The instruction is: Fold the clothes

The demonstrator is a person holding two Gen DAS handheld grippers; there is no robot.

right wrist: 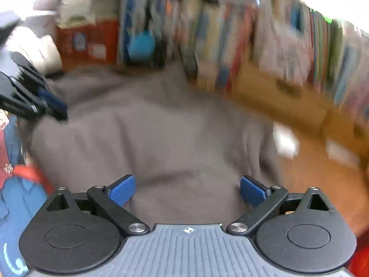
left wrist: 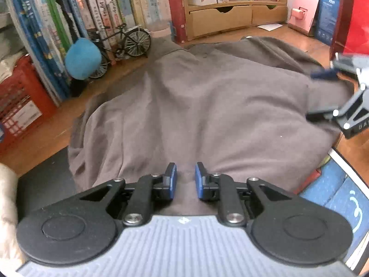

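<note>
A grey-brown garment (left wrist: 196,106) lies spread in soft folds over a wooden desk (left wrist: 297,41), filling the middle of both views. My left gripper (left wrist: 185,180) hovers low over its near edge, its blue pads a small gap apart with no cloth pinched between them. In the blurred right wrist view my right gripper (right wrist: 188,189) stands wide open over the garment (right wrist: 150,138), with nothing in it. Each gripper shows in the other's view: the right gripper (left wrist: 320,94) over the cloth's right edge, the left gripper (right wrist: 53,106) over its left edge.
A row of books (left wrist: 96,7) lines the back, with a model bicycle (left wrist: 124,43) and a blue fuzzy ball (left wrist: 83,58) in front. A red crate (left wrist: 18,101) stands at left, wooden drawers (left wrist: 230,16) at the back, a blue printed box (left wrist: 334,191) near right.
</note>
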